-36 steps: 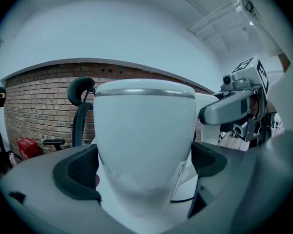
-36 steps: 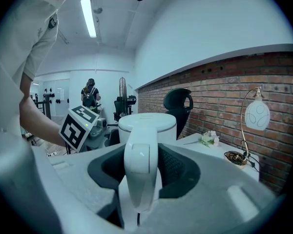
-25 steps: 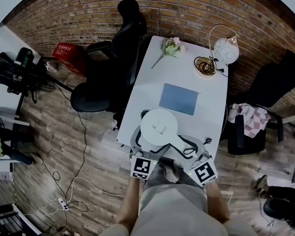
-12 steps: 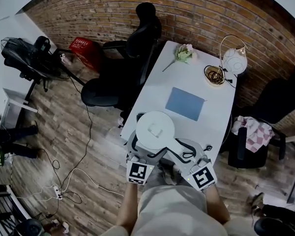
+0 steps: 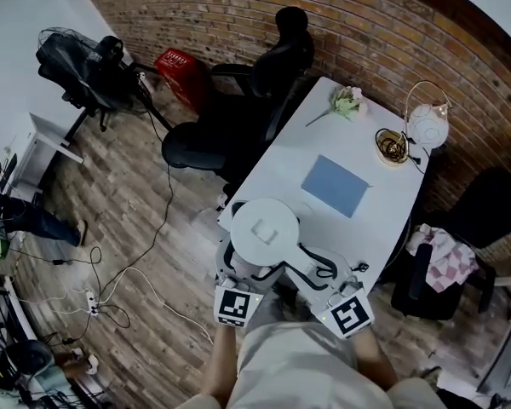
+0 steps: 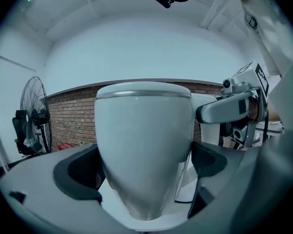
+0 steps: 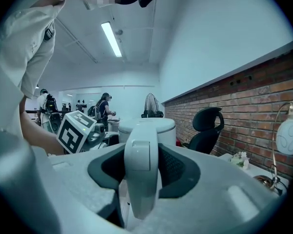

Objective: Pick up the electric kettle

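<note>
Left gripper [image 6: 146, 172] fingers [image 6: 80, 177] press the body of the 1 electric kettle [image 6: 144, 140]. Right gripper [image 7: 144, 168] fingers [image 7: 176, 172] clamp its handle [image 7: 141, 150]. It sits at the tabletop's [image 5: 281, 164] near end, with a black cord [image 5: 322, 268] beside it. Beyond lie 1 blue mat [image 5: 335, 185], 1 flower sprig [image 5: 347, 102], 1 bowl [image 5: 392, 145] and 1 lamp [image 5: 427, 126]. 2 black chairs flank the tabletop: left chair [image 5: 209, 143], right chair [image 5: 484, 198].

Cool, even indoor light; ceiling tube [image 7: 112, 39] glares overhead. Heavy fisheye bend, black corners. Near electric kettle [image 6: 144, 150] looks slightly soft.
</note>
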A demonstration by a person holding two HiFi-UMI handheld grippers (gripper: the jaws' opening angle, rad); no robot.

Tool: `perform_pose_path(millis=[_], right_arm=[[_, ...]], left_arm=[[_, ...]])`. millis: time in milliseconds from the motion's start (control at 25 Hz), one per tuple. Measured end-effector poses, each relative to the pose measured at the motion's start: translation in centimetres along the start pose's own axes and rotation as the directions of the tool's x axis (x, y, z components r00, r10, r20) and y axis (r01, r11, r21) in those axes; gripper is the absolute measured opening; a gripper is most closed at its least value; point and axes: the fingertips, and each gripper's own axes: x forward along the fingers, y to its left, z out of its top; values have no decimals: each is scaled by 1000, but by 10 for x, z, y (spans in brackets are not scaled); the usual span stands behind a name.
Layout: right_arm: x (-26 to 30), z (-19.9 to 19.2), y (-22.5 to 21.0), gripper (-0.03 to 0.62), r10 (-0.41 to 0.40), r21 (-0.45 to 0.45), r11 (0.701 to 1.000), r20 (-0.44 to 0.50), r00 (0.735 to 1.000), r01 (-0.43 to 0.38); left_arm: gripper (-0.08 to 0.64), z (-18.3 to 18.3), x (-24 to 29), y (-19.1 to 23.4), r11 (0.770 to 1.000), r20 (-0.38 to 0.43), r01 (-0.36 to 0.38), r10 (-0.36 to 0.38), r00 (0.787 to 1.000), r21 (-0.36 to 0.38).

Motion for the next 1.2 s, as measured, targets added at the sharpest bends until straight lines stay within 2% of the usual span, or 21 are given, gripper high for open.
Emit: perform_pose_path(millis=[280, 680, 800, 840, 920, 1000, 1080, 1200], right_arm=[[-7, 9, 18, 166, 95, -34, 995, 19, 995, -94], [-17, 18, 47, 166, 198, -71, 978, 34, 980, -195], [-19, 18, 54, 166, 223, -81, 972, 40, 974, -219], [-20, 21, 55, 166, 225, -76, 972, 62, 972, -221], [-22, 37, 57, 166, 214, -42, 977, 167, 962, -210], [-23, 58, 57, 166, 186, 10, 980, 303, 935, -199], [-24, 75, 58, 166, 162, 47, 979, 402, 901, -197], [-25, 82, 61, 166, 164, 51, 977, 429, 888, -205]], left_arm=[[565, 0, -28, -3, 994, -12, -107, 106, 994, -39], [566, 14, -64, -9, 979, 59, -201, 202, 977, -28], [566, 9, -73, -12, 973, 35, -228, 229, 973, -43], [565, 9, -76, -13, 972, 37, -234, 235, 971, -39], [566, 11, -81, -14, 969, 45, -247, 248, 968, -35], [566, 13, -85, -14, 966, 56, -257, 259, 964, -30], [566, 17, -89, -14, 965, 75, -263, 263, 962, -15], [566, 19, -94, -14, 961, 69, -277, 278, 958, -20]])
